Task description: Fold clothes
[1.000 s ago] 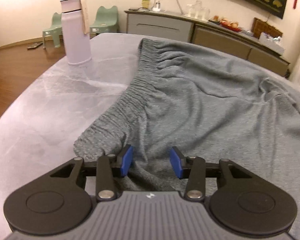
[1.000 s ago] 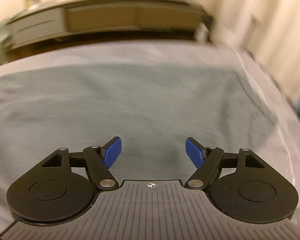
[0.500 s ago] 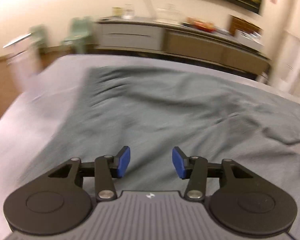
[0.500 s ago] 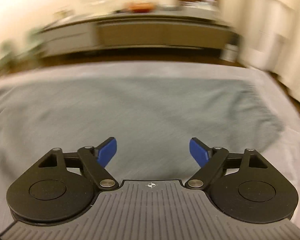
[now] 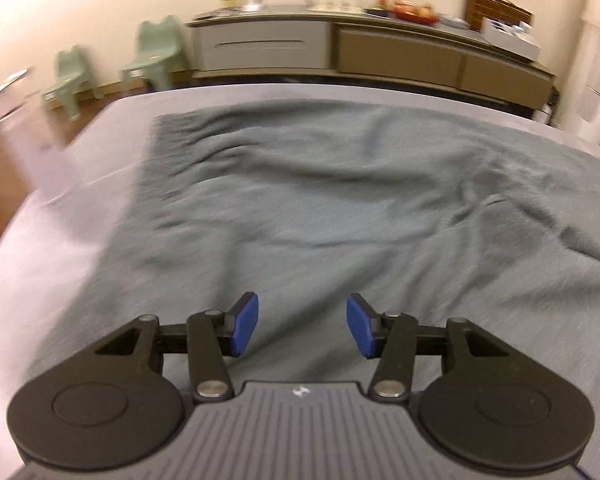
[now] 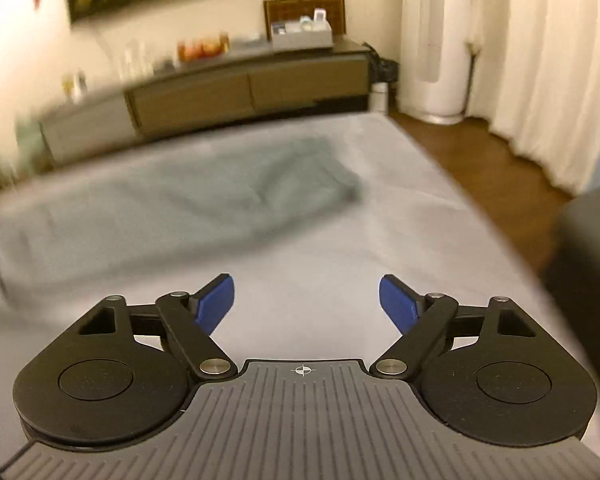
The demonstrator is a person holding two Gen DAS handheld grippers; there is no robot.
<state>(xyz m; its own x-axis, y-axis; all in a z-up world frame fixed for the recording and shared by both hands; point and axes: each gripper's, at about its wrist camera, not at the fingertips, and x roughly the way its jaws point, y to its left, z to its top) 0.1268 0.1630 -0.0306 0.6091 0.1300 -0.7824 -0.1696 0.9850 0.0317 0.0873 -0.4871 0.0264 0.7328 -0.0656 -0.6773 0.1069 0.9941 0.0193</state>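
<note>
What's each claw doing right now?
Left claw: open, empty, over the grey garment.
Right claw: open, empty, over bare table.

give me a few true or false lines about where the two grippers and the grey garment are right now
1. The left gripper is open, with nothing between its fingers. True.
2. The left gripper is above the grey garment. True.
3. The right gripper is shut on a corner of the garment. False: it is open and holds nothing.
4. In the right wrist view, bare table lies in front of the right gripper, and the garment lies farther off to the left. True.
5. The garment is folded into a small neat square. False: it is spread out and wrinkled across the table.
6. The table stands against a bare wall with no furniture. False: a long sideboard stands behind it.
</note>
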